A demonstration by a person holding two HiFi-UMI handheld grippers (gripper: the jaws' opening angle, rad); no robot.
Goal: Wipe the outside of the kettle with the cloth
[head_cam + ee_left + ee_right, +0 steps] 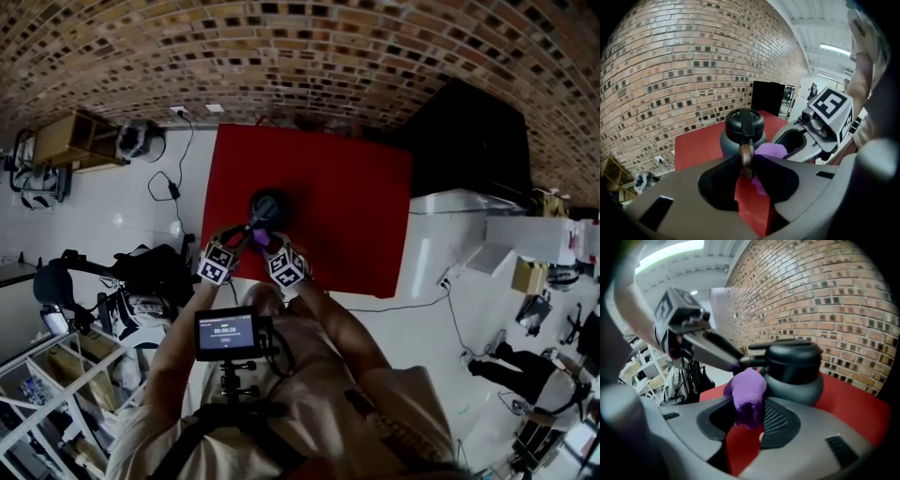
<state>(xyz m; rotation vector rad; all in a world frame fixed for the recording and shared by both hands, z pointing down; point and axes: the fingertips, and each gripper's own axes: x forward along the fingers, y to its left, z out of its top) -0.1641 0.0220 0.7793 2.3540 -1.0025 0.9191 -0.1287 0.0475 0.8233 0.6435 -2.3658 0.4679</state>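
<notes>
Left claw [746, 165] clamped nearly closed on the kettle [740, 129] handle [746, 149], brownish rounded tip pinched btwn the pads. Right claw [749, 420] clenched on the cloth [747, 394]: purple, fuzzy, bunched into a lump, looks pressed against the kettle's side just ahead of the pads. Kettle dark, matte, squat w/ a domed lid, sitting on a red surface [347, 216] right in front of both claws. Lower body cut off behind the grey claw housings, spout not visible. Brick wall [670, 70] beyond.

Dark kettle [267, 207] upright on red table [347, 206]; purple cloth [746, 394] bunched just beside it.
</notes>
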